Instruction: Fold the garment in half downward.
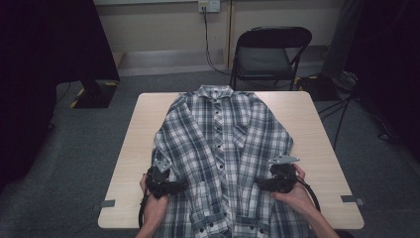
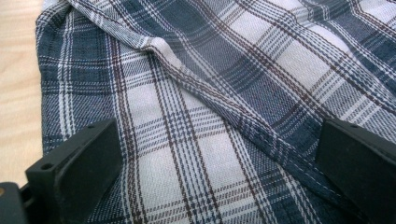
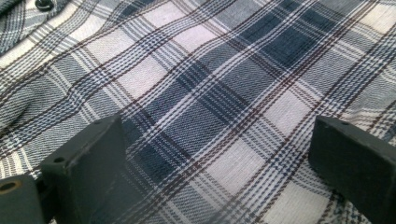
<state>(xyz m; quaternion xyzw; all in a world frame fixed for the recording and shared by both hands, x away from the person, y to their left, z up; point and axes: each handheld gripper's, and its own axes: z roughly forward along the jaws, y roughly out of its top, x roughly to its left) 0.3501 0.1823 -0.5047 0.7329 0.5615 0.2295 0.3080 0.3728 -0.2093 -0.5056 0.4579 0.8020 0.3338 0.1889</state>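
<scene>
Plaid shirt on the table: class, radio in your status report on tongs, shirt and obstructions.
Left tongs open, right tongs open, both low over the fabric. Plaid shirt flat, buttoned, collar far side, hem over the near table edge. Nothing in the way.

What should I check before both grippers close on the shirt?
1. Left gripper open: ok, jaws wide apart over cloth.
2. Right gripper open: ok, jaws wide apart over cloth.
3. Shirt flat, buttoned, collar away from the person: ok.
4. Cloth between the left jaws: ok, a stitched seam runs across the gap.
5. Jaws touching the cloth: cannot tell.
6. Hem on the table: not ok, it hangs over the near edge.
</scene>
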